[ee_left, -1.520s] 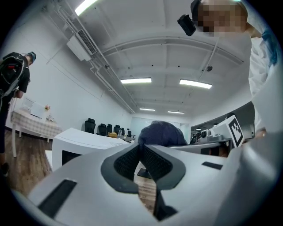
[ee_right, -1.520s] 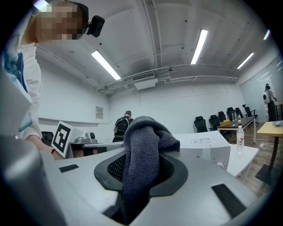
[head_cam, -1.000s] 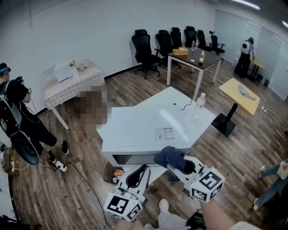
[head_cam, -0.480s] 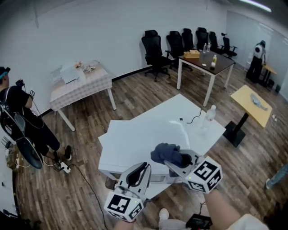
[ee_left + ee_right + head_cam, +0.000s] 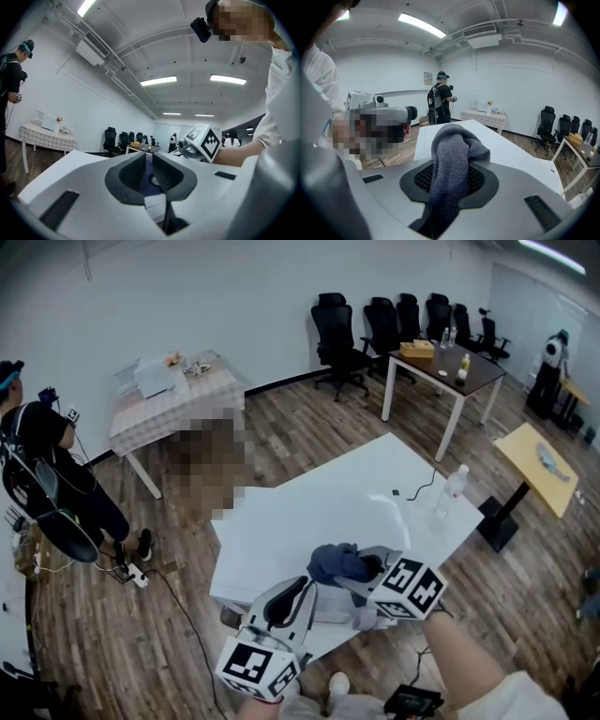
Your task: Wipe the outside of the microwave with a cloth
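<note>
Grips the cloth [image 5: 454, 150] in the right hand-held gripper [image 5: 364, 570], jaws clamped on its middle, ready to serve as a wiping pad. Leaves one bunched fold standing beyond the fingertips and a tail hanging back down between the jaws, probably enough free fabric in front to press flat on a panel. Tilts that gripper downward over the near edge of the white worktop [image 5: 309, 512], with the cloth above the near side and apparently touching nothing else.

Carries the left hand-held gripper [image 5: 149, 171] level, just to the left and nearer. Shows its jaws a narrow slit apart, having just been opening a little, with nothing between them. Stands free, likely to steady the appliance or simply to stay clear.

Shows no microwave in any view, so wiping looks not yet begun. Shows only a cable [image 5: 417, 488] and a bottle [image 5: 455, 486] on the worktop, at its far right.

Looks dark grey and thick, with a looped terry weave, soft and crumpled into rounded folds. Cannot tell whether damp or dry.
</note>
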